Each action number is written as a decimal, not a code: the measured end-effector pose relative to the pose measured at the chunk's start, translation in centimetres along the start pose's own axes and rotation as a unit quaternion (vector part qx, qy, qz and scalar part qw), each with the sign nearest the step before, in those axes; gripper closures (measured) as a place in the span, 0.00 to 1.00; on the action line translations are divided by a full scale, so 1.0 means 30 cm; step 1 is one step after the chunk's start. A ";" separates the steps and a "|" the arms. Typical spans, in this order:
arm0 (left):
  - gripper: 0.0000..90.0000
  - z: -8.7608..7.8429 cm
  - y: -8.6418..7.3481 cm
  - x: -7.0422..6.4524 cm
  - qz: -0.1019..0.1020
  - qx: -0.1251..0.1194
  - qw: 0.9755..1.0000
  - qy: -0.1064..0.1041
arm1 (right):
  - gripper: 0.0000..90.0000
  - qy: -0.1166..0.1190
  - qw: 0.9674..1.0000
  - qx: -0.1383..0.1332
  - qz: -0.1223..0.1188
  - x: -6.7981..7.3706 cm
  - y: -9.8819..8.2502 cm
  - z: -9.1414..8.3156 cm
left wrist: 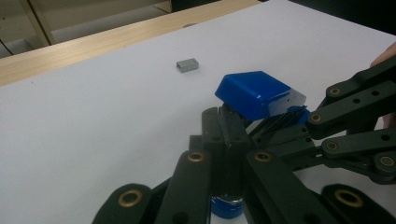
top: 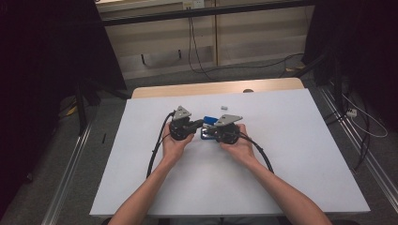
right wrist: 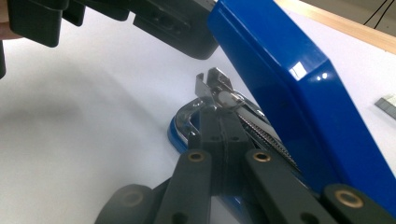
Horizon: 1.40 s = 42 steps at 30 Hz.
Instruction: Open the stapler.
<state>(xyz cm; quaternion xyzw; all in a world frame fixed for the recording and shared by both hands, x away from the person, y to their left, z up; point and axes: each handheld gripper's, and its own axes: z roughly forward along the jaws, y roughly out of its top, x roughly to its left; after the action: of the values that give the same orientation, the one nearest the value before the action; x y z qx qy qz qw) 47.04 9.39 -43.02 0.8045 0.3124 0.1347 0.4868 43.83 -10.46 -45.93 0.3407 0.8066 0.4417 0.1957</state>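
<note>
High view: white table (top: 281, 178) seen from above, wooden strip along far edge. Blue stapler (top: 210, 121) near table centre, slightly toward far edge, lid raised. Left tongs (top: 199, 123) held in left hand (top: 173, 146), pointing in at stapler from its left. Right tongs (top: 209, 133) held in right hand (top: 240, 146), reaching stapler from its right. Small grey staple block (top: 224, 107) just beyond stapler toward far edge, apart from it. Black cable trailing from each tool toward near edge.

Left gripper view: left tongs (left wrist: 227, 122) closed, jaws pressed together, tips under raised blue lid of stapler (left wrist: 254, 93). Exact part gripped hidden by the jaws. Blue base visible low between jaws. Right tongs (left wrist: 299, 114) entering from right side, linkage bars folded, tips at lid's edge. Staple block (left wrist: 187, 65) lying flat on table (left wrist: 93, 130) beyond stapler, well short of wooden far edge.

Right gripper view: right tongs (right wrist: 219, 114) closed, tips at metal staple channel inside open stapler (right wrist: 289, 88). Blue lid tilted up at right, toothed rail exposed beneath. Left tongs (right wrist: 163, 23) blurred at top. Staple block (right wrist: 386, 103) at right edge on table (right wrist: 70, 140).
</note>
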 end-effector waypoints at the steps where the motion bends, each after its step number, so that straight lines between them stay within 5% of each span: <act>1: 1.00 0.000 0.001 0.000 0.000 0.000 1.000 -0.001 | 1.00 0.000 1.000 0.000 0.000 0.000 0.000 0.000; 18: 1.00 -0.002 0.012 -0.002 0.001 -0.006 1.000 -0.004 | 1.00 -0.034 0.999 -0.031 0.000 0.021 0.015 -0.009; 21: 1.00 -0.002 0.008 0.006 -0.011 -0.008 1.000 -0.014 | 1.00 -0.047 0.998 -0.039 -0.007 0.020 0.015 -0.009; 27: 1.00 0.008 -0.007 0.019 -0.024 0.011 1.000 0.003 | 1.00 -0.053 0.998 -0.045 -0.008 0.030 0.016 -0.007; 37: 1.00 0.034 -0.015 -0.001 0.001 0.021 1.000 -0.008 | 1.00 -0.053 0.997 -0.048 -0.002 0.027 0.014 -0.009; 42: 1.00 0.036 -0.019 0.006 -0.005 0.020 1.000 -0.013 | 1.00 -0.056 0.997 -0.048 -0.003 0.025 0.016 -0.012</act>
<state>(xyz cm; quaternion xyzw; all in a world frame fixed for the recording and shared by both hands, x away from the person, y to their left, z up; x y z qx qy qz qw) 47.54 8.94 -44.05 0.8143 0.3127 0.1154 0.4752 43.26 -9.93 -45.36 0.3527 0.7730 0.4596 0.2583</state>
